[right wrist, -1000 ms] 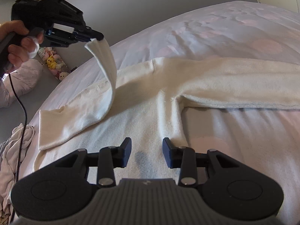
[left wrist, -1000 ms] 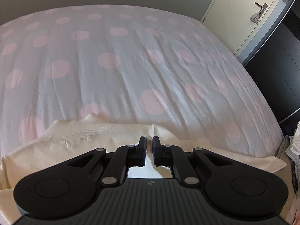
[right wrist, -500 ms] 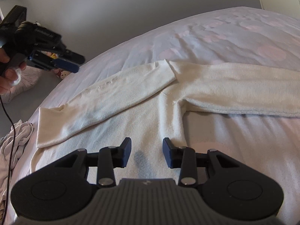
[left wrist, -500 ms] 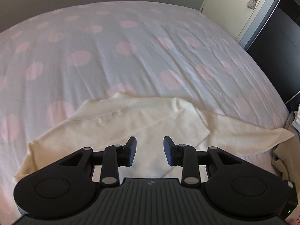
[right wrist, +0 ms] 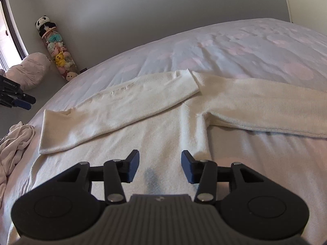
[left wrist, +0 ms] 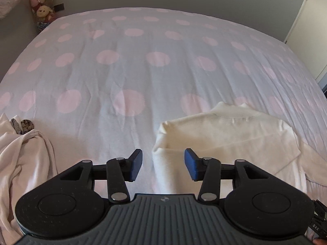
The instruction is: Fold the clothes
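The cream knitted sweater lies flat on the polka-dot bed, one sleeve folded across its body. The right claw hovers above it, jaws apart; the left claw is likewise apart, empty. A tall clear tube holds plush toys.

Both pictures are bright enough to see well, with soft daylight. In the right wrist view the light seems to come from the left, where a doorway glows very white and washed out. The bed looks pale and a little bluish there. A small dark shadow lies on the cream sweater close to the right hand-held gripper. Both views bend like a fishbowl, so the bed curves and the corners go black. In the left wrist view the sweater's right edge looks smeared, maybe from motion. The left hand-held gripper looks sharp.
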